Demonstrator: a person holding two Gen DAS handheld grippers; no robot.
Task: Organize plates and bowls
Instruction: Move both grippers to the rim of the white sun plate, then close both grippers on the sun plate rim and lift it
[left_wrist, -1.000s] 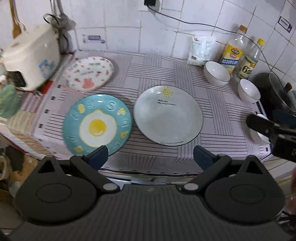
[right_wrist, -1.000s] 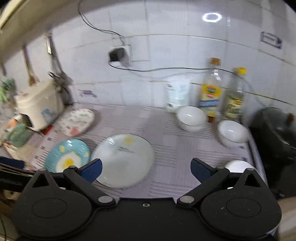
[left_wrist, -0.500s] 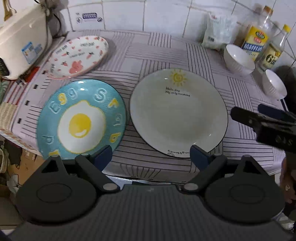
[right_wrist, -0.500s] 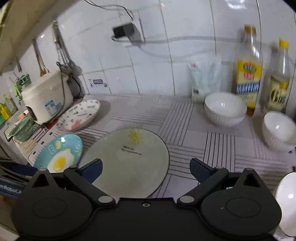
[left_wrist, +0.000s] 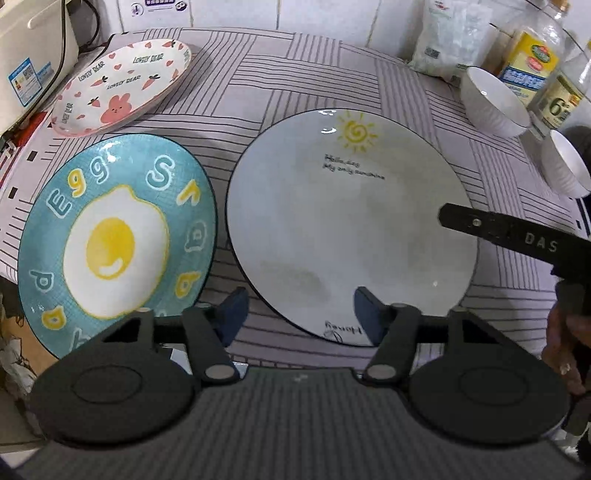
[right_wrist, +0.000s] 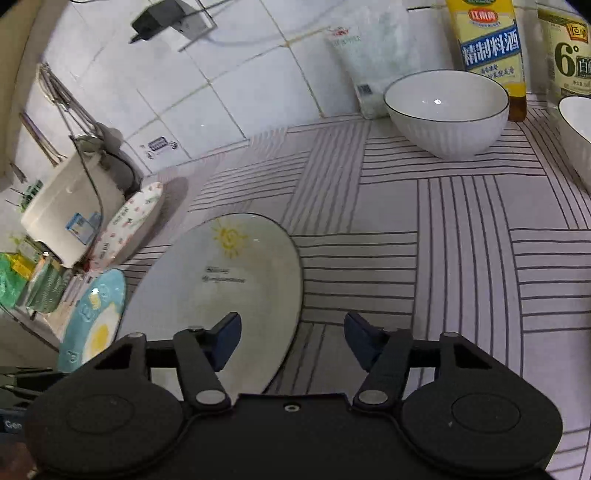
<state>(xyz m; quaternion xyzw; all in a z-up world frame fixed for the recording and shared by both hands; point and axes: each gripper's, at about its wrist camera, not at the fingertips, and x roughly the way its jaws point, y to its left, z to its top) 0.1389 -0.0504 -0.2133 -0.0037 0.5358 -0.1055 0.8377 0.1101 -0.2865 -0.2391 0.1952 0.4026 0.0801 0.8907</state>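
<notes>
A large white sun plate lies mid-counter, also in the right wrist view. A blue egg plate lies left of it, and a pink rabbit plate sits behind that. Two white bowls stand at the right; the nearer bowl shows in the right wrist view. My left gripper is open, low over the sun plate's near edge. My right gripper is open, low over the plate's right rim; it shows from the left wrist.
A white rice cooker stands at the far left. Two bottles and a white bag stand against the tiled wall behind the bowls. The striped cloth covers the counter. A third bowl's rim shows at the right edge.
Both grippers have moved forward and down toward the sun plate, which now looks much larger. Both stay open.
</notes>
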